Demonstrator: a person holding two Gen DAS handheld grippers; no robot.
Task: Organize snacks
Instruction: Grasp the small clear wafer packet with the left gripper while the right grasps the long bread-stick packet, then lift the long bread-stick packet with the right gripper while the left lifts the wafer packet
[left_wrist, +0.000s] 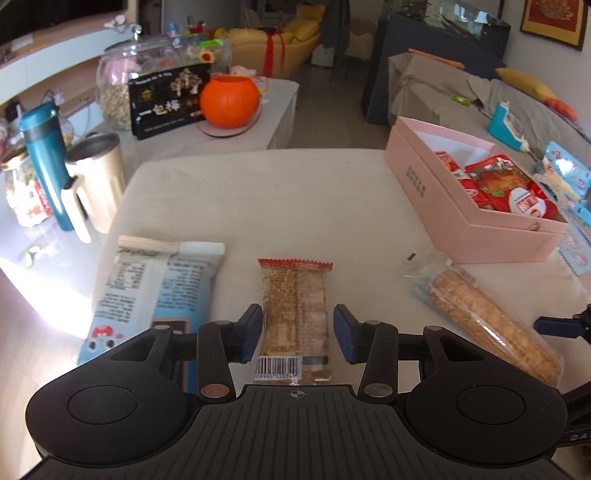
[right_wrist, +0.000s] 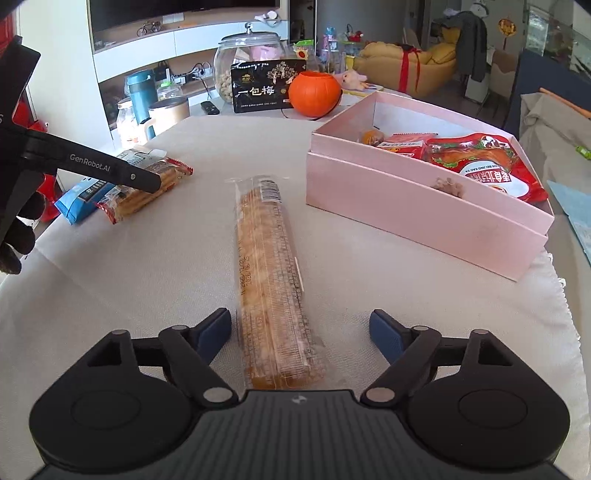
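Three wrapped snacks lie loose on the cloth-covered table: one cracker packet, one long biscuit sleeve and one blue-and-white bag. One open pink box stands to the right of them and holds several red packets; their exact number cannot be told.

The cracker packet lies flat, its long axis running straight away from the left gripper, barcode end nearest the camera and red crimped end farthest. The left gripper's blue pads stand apart on either side of the packet, close to its edges but not pressing it.

The long biscuit sleeve lies flat near the middle of the table, just left of the pink box, its long axis pointing away from the right gripper, barcode end at the far tip. The right gripper's fingers are spread wide, one each side of the sleeve's near end, with clear gaps.

The blue-and-white bag lies just left of the cracker packet, roughly parallel to it.
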